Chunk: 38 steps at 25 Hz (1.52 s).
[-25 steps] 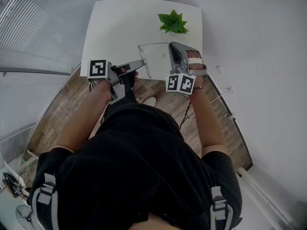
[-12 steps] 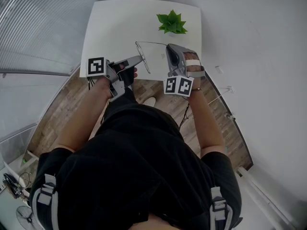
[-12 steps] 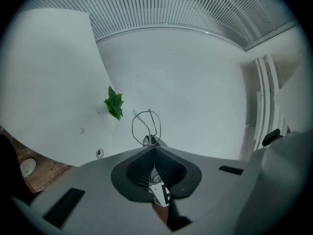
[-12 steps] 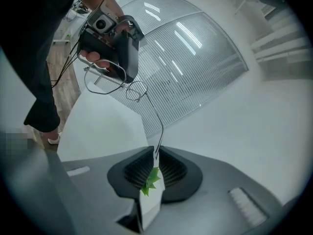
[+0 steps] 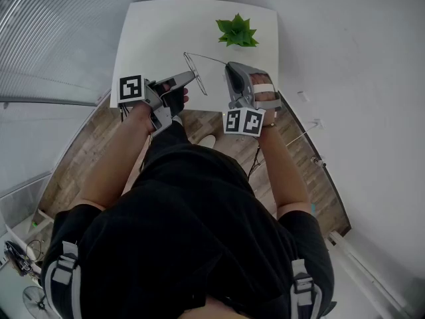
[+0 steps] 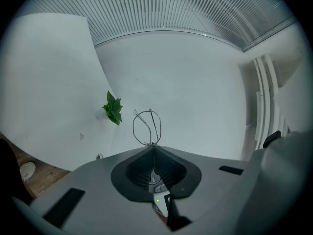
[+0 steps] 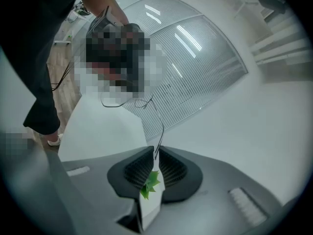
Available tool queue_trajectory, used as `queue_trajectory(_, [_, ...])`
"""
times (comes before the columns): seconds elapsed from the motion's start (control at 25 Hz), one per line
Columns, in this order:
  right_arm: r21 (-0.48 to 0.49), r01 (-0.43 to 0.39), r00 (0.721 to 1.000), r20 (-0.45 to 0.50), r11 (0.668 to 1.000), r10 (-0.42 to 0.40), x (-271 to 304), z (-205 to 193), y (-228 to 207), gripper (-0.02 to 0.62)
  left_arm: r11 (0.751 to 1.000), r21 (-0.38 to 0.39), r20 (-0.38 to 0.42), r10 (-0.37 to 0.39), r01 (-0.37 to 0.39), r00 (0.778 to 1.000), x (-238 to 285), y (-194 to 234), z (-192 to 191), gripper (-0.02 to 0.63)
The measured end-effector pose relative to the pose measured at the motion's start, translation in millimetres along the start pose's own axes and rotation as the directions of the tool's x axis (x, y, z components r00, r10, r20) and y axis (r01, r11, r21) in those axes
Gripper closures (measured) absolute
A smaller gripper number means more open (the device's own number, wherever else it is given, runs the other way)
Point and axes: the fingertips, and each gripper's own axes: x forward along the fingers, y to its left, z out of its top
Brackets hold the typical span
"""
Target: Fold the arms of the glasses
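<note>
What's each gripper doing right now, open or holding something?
Left gripper: closed on the glasses.
Right gripper: closed on one glasses arm.

White table (image 5: 159,38), 1 potted plant (image 5: 237,32), wood plank floor (image 5: 80,155), white wall (image 5: 352,78), slatted window blinds (image 5: 60,32)

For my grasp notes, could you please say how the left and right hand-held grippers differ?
The left hand-held gripper pinches the glasses at a lens rim; the right hand-held gripper pinches one thin arm. The left's jaws meet fully; the right's keep a narrow gap. Both are shut on the glasses.
</note>
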Motion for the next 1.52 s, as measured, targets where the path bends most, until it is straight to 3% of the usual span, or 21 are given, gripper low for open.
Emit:
queue_trajectory(0.72, [-0.025, -0.032, 0.998, 0.061, 0.999, 0.034, -11, 25, 12, 0.554, 1.0, 0.004, 0.034, 0.019, -0.019, 0.999, -5, 2, 13, 0.594])
queue_trajectory(1.12, [0.001, -0.074, 0.991, 0.11, 0.997, 0.074, -18, 46, 22, 0.554, 1.0, 0.013, 0.044, 0.01, -0.01, 0.999, -9, -6, 16, 0.594])
queue_trajectory(1.52, [-0.032, -0.133, 0.978, 0.156, 0.991, 0.137, -25, 67, 42, 0.538, 1.0, 0.022, 0.051, -0.007, 0.006, 0.999, -17, -16, 16, 0.594])
